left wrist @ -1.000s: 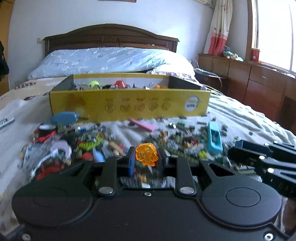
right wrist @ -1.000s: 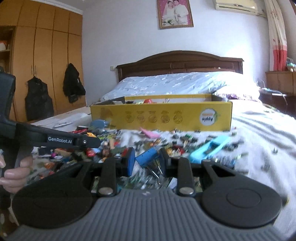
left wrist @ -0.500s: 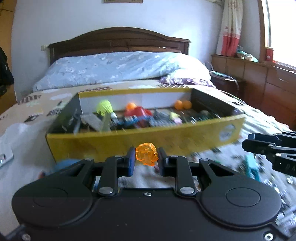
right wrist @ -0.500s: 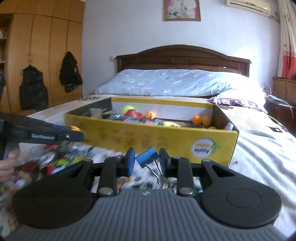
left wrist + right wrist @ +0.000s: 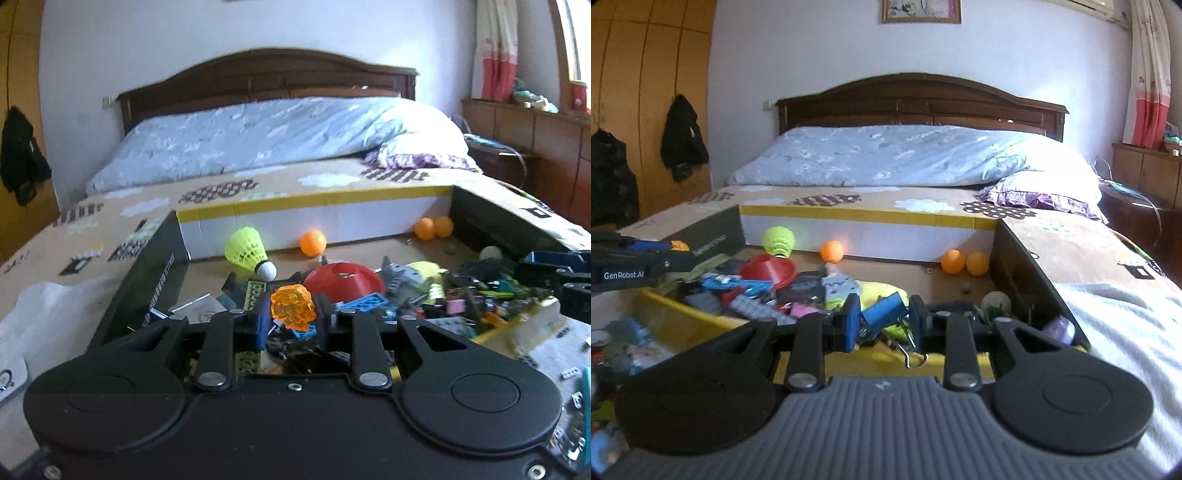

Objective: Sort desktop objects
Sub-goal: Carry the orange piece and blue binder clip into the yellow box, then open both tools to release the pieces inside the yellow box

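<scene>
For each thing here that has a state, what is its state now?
Left hand-held gripper: shut on the orange translucent piece.
Right hand-held gripper: shut on the blue binder clip.
Yellow cardboard box: open on top, partly filled.
Shuttlecock: lying on its side in the box.

We see a translucent, faceted orange plastic piece [image 5: 293, 307] and a matt blue binder clip [image 5: 885, 312] with bright wire handles. The cardboard box [image 5: 864, 215] has printed yellow rims and a dull brown floor. The ping-pong balls [image 5: 832, 251] look smooth, the headboard [image 5: 919, 99] polished wood, the quilt [image 5: 886, 157] soft cloth.
</scene>
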